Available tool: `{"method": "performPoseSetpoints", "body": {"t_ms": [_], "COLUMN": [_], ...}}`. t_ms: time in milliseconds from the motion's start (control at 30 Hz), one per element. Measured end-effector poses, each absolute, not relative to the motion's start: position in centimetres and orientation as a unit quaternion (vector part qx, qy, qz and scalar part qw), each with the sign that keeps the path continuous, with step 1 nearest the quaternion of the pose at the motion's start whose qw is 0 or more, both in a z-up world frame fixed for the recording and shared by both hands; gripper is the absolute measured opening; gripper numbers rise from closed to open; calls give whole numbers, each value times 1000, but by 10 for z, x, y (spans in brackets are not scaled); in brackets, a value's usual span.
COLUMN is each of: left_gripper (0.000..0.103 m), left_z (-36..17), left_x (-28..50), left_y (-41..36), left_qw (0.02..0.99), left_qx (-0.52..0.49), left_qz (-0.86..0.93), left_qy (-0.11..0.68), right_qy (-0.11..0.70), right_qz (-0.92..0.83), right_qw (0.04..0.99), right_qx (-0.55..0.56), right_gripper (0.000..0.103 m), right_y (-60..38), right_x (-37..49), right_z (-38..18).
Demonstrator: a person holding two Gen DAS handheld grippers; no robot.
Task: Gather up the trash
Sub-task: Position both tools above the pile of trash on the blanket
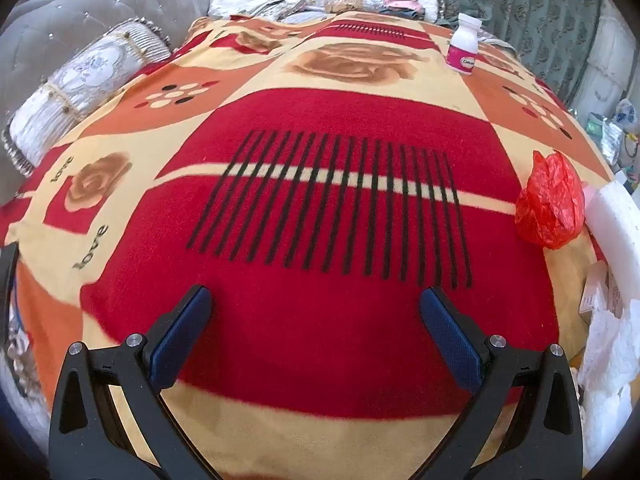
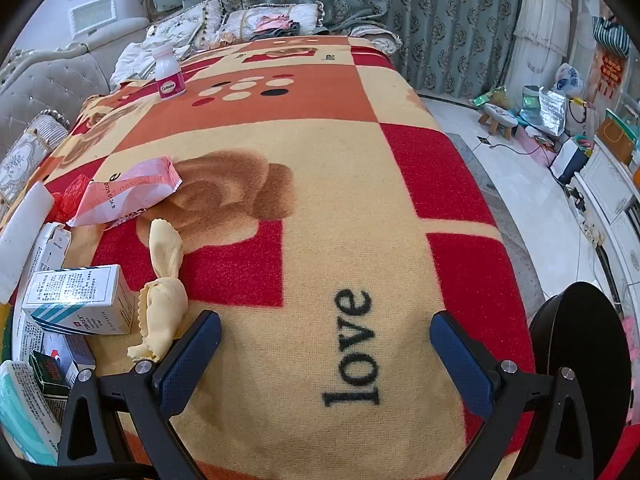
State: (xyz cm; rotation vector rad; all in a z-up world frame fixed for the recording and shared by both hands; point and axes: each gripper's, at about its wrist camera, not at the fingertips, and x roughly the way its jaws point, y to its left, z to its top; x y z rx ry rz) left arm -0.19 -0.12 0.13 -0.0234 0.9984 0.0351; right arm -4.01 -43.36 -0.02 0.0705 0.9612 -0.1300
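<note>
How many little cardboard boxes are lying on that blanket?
3 that I can make out, all at the right wrist view's left edge: white striped box, dark green box, white carton. Others may be hidden.

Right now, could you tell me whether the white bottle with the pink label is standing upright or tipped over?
Upright: the white bottle stands on its base on the blanket, cap on top, in both views.

A crumpled red plastic bag [image 1: 549, 201] lies far right of the left gripper. A pink wrapper [image 2: 132, 196], twisted yellow wrapper [image 2: 162, 292] and small boxes [image 2: 82, 304] lie just left of the right one.
</note>
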Motion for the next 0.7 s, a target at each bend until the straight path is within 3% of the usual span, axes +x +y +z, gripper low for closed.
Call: {"method": "performPoseSetpoints", "body": {"t_ms": [300, 700], "left_gripper": [103, 103], "left_z": [46, 119], "left_x": [-54, -122], "left_y": [-4, -60], "left_qw": [902, 940], "left_qx": [-15, -29], "left_qz": [30, -27], "left_qy": [430, 340], "right_qy": [488, 366], "right_qz": [-49, -60], "right_qw": [871, 928], "right_qx": [38, 30], "right_gripper": [101, 101], "right_y": [-436, -395], "right_x": [-49, -127], "right_z": [4, 94]}}
